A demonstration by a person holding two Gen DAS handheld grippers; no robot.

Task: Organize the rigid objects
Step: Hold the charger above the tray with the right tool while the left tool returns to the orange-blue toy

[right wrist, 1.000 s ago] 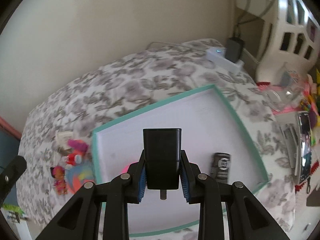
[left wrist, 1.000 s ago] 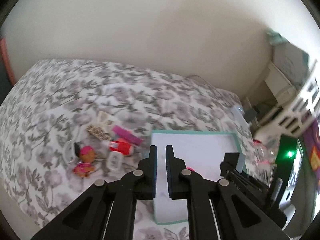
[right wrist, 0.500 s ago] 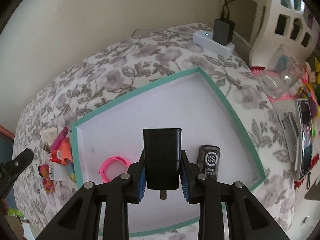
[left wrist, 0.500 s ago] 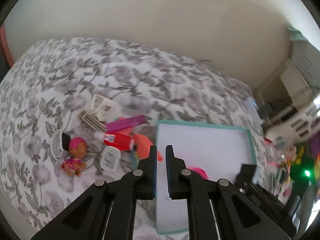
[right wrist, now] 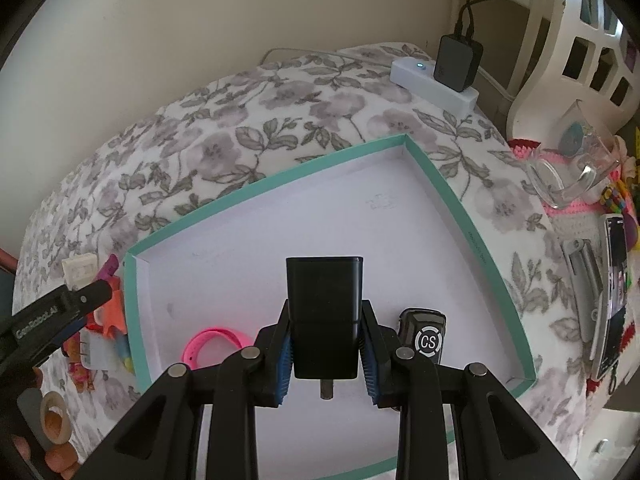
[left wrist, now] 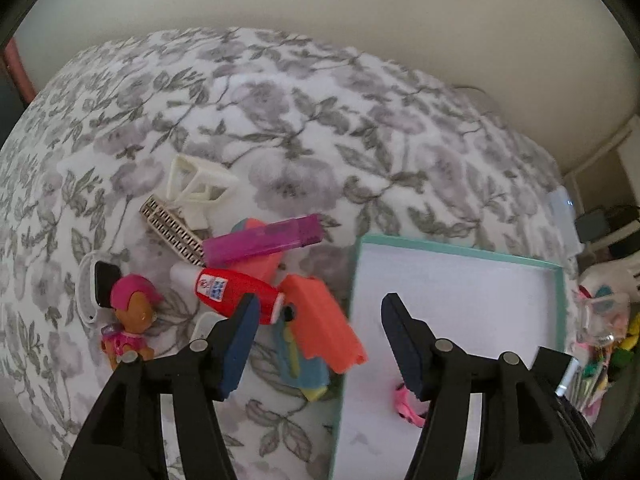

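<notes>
My right gripper (right wrist: 325, 350) is shut on a black charger block (right wrist: 324, 312) and holds it over the teal-rimmed white tray (right wrist: 280, 178). A pink wristband (right wrist: 212, 344) and a black key fob (right wrist: 426, 338) lie in the tray. My left gripper (left wrist: 320, 334) is open and empty above the pile left of the tray (left wrist: 460, 246): an orange toy (left wrist: 324, 324), a red tube (left wrist: 232, 290), a purple tube (left wrist: 262, 240), a doll (left wrist: 132, 320), a white frame (left wrist: 200, 186) and a comb (left wrist: 172, 230).
The flowered bedspread (left wrist: 300, 120) covers the bed up to the wall. A white power strip with a black plug (right wrist: 440, 76) lies at the bed's far right corner. A glass mug (right wrist: 568, 172) and a phone (right wrist: 614, 292) sit on the right.
My left gripper has opened wide and moved closer over the toy pile. My right gripper has come lower over the tray, still holding the charger.
</notes>
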